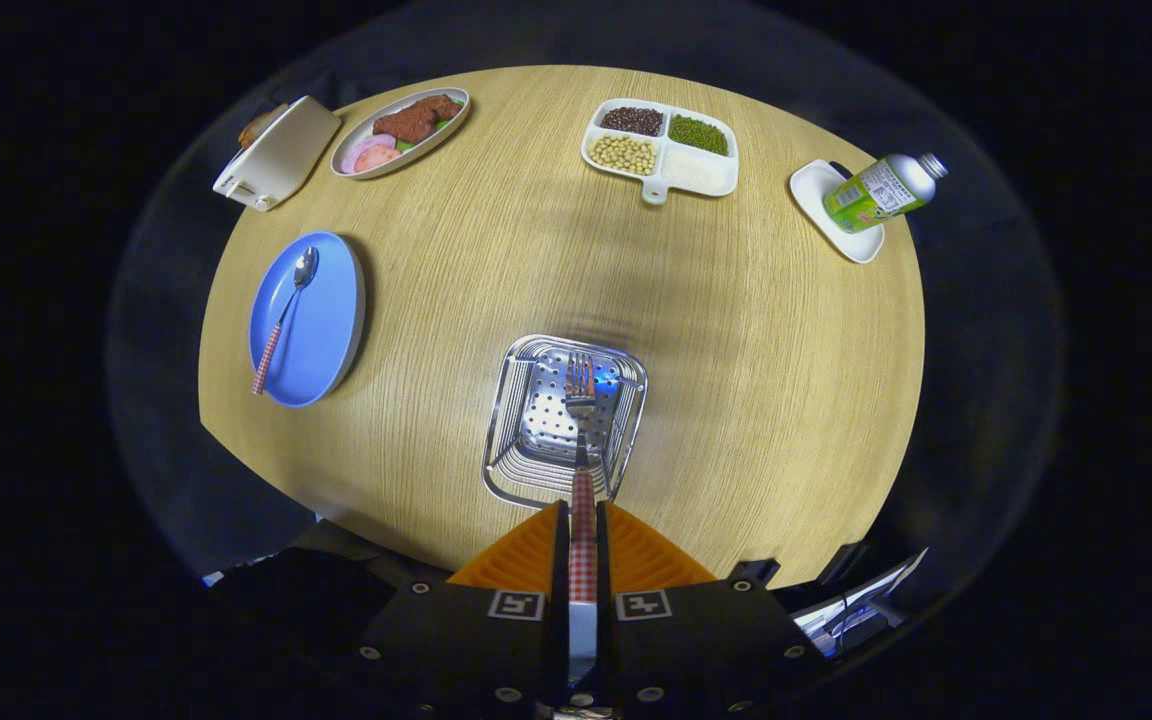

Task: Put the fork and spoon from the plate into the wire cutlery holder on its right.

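Holding the fork point(581, 420) by its red-checked handle, the gripper point(583, 535) has both orange fingers point(526, 555) closed tight on it, handle clamped between them, tines pointing fwd over the wire cutlery holder point(564, 420). Tines sit above the holder's perforated floor; whether they touch it can't be told from this angle.

Step in hand (judged): lowering and releasing fork no. 1 of 2 items into the holder. To do it well: keep the fork centred w/ the holder's opening, away from the wire rim nearest the fingers; go down until the tines are well inside before opening; open only a little so the handle slips free w/o flicking; then lift straight back so the fingers don't catch the rim and drag the light holder.

Spoon point(283, 320), same checked handle, lies diagonally on the blue plate point(336, 300), bowl end farther off, well apart to the holder's left. It is the next pickup.

Surface: round light-wood table point(736, 350), matte grain, glare-free. Far side, l. to r.: white toaster point(276, 152), oval dish of meat and sliced veg point(401, 130), 4-compartment tray of beans and grains point(663, 148), small white dish point(821, 200) w/ a green-labelled bottle point(881, 192) tipped on it. Surroundings beyond the table are dark.
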A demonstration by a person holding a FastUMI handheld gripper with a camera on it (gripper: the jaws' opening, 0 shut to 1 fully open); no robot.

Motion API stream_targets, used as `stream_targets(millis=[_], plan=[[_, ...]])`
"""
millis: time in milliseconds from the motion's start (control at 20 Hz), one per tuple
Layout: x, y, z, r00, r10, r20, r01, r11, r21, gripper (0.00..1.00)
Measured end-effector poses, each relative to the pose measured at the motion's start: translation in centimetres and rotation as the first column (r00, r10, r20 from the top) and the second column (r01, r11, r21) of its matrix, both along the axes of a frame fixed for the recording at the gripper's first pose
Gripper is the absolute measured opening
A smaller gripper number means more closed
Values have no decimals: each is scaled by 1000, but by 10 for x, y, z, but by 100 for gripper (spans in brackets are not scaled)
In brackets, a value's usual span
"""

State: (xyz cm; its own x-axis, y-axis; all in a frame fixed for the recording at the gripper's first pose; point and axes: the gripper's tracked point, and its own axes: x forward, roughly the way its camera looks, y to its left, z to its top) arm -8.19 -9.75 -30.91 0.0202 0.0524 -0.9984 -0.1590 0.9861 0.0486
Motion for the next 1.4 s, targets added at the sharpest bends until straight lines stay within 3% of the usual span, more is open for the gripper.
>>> stream_targets(millis=[250,350,550,750,950,1100,1250,1350,1400], plan=[[26,12,18,984,-93,150,82,994,77,12],[38,17,29,965,-124,232,101,989,106,12],[57,29,51,907,-182,381,135,980,145,23],[81,51,81,800,-253,545,153,963,224,26],[97,77,121,660,-311,684,129,944,305,49],[107,99,148,533,-323,782,108,943,316,75],[112,113,166,435,-301,849,92,952,291,83],[111,128,171,403,-279,872,79,959,271,86],[110,139,170,405,-272,873,66,961,268,86]])
